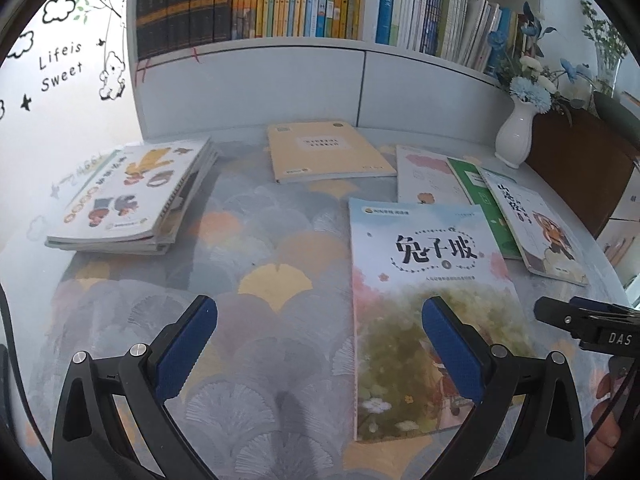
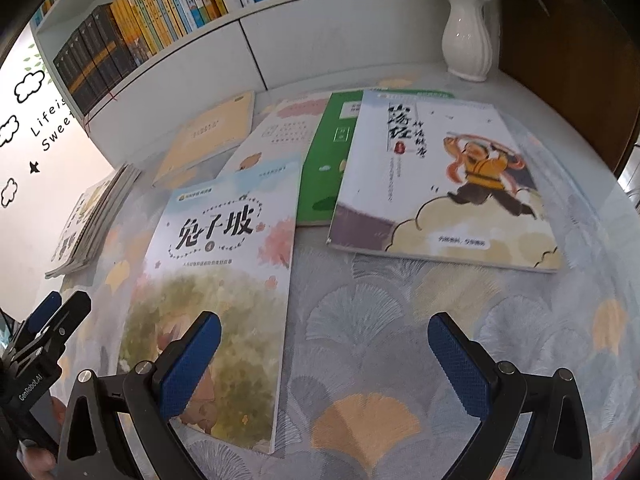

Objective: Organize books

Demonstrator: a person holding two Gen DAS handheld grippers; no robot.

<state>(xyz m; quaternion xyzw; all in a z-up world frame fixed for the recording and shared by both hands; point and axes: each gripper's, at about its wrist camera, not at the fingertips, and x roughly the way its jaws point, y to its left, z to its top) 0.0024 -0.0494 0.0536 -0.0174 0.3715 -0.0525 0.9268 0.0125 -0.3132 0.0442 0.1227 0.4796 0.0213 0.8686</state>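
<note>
Books spread over a patterned tablecloth (image 2: 380, 320) below a bookshelf (image 2: 200, 0).

The right gripper (image 2: 324, 344) hovers with its blue pads wide apart, the left pad over the flowery book (image 2: 224, 264). Beyond lies a cartoon book (image 2: 444, 184) overlapping a green book (image 2: 324, 168), with a pink book (image 2: 276, 136), a yellow book (image 2: 208, 136), a stack (image 2: 92, 220) and a white vase (image 2: 468, 36). The left gripper (image 2: 48, 320) shows at the left edge.

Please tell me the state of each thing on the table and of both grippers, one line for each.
Left gripper: open, holds nothing.
Right gripper: open, holds nothing.
Rabbit-slope book: closed, flat, cover up.
Monkey-king book: closed, flat, overlaps the green book.
Green book: closed, partly covered.
Pink book: closed, partly covered.
Yellow book: closed, flat, alone.
Book stack: piled, closed.
Vase: upright, holding flowers.
</note>
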